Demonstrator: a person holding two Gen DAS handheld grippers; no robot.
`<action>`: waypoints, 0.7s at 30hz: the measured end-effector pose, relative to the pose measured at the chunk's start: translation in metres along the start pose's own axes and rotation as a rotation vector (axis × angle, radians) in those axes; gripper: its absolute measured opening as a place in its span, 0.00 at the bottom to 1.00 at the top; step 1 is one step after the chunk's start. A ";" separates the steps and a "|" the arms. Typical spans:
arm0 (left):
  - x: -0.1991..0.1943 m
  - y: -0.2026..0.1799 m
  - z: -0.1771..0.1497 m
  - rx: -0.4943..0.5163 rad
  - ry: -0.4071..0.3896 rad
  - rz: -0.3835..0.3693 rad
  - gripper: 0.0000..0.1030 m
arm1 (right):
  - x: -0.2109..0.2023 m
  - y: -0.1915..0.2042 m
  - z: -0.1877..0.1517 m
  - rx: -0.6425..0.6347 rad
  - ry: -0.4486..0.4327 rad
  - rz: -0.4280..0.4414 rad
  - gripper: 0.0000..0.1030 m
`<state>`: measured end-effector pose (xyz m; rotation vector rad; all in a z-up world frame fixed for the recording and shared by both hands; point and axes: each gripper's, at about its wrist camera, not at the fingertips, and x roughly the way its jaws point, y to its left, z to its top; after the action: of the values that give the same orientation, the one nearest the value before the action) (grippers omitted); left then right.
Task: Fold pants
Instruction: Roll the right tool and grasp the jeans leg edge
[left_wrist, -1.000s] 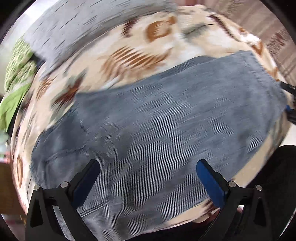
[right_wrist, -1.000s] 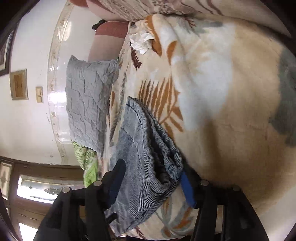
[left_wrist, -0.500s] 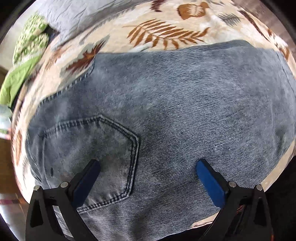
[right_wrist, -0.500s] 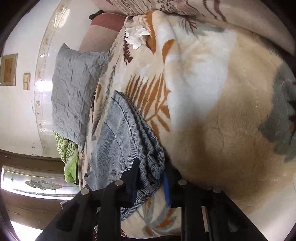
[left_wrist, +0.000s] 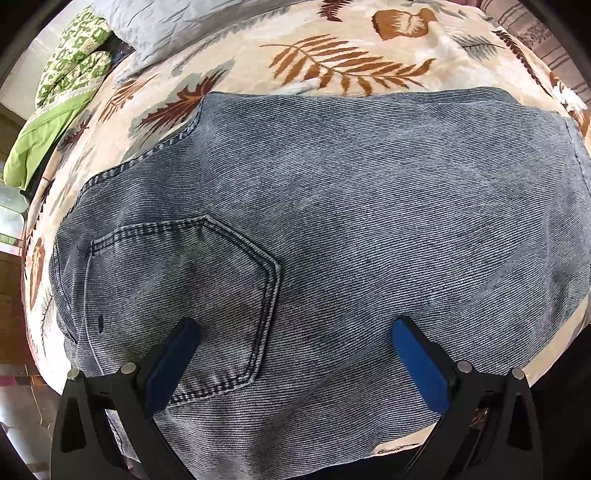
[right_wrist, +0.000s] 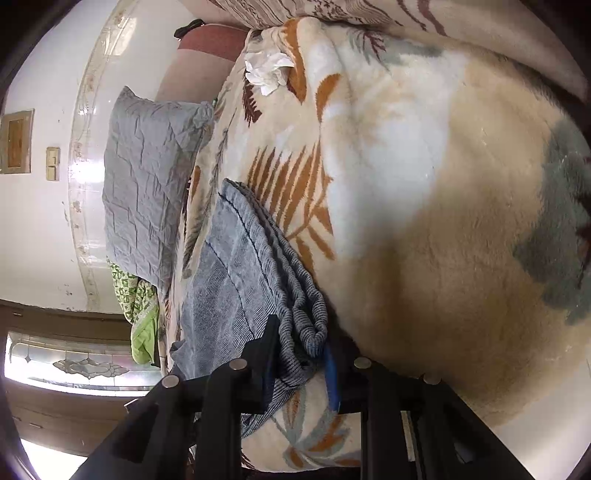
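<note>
Leafy blanket (left_wrist: 369, 44) covers the bed, and the pants (left_wrist: 351, 206) fill the middle of the left view, long side running left to right. Right tool (right_wrist: 301, 354) has just closed and pinches what looks like their bunched end; left tool (left_wrist: 295, 354) hangs spread above the pocket.

Folded blue denim pants (left_wrist: 369, 221) lie flat on a leaf-print blanket (left_wrist: 351, 48) over the bed, back pocket (left_wrist: 177, 295) facing up at lower left. Left claw (left_wrist: 295, 363) directly above the denim, jaws wide apart, nothing gripped. Grey pillow (left_wrist: 173, 26) and green patterned cloth (left_wrist: 70, 70) at upper left.
</note>
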<state>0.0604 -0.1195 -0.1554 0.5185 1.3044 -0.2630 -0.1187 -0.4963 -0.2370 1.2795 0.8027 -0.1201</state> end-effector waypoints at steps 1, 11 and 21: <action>0.000 0.000 0.000 0.001 -0.002 0.001 1.00 | 0.000 0.001 0.000 -0.001 0.001 -0.002 0.22; 0.002 -0.009 0.013 0.075 0.030 -0.007 1.00 | -0.001 -0.001 -0.002 0.032 -0.011 0.004 0.22; 0.007 -0.003 0.017 0.089 -0.018 -0.049 1.00 | -0.001 0.008 -0.007 0.026 -0.027 -0.047 0.22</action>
<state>0.0751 -0.1302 -0.1603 0.5588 1.2928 -0.3667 -0.1186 -0.4879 -0.2310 1.2814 0.8108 -0.1854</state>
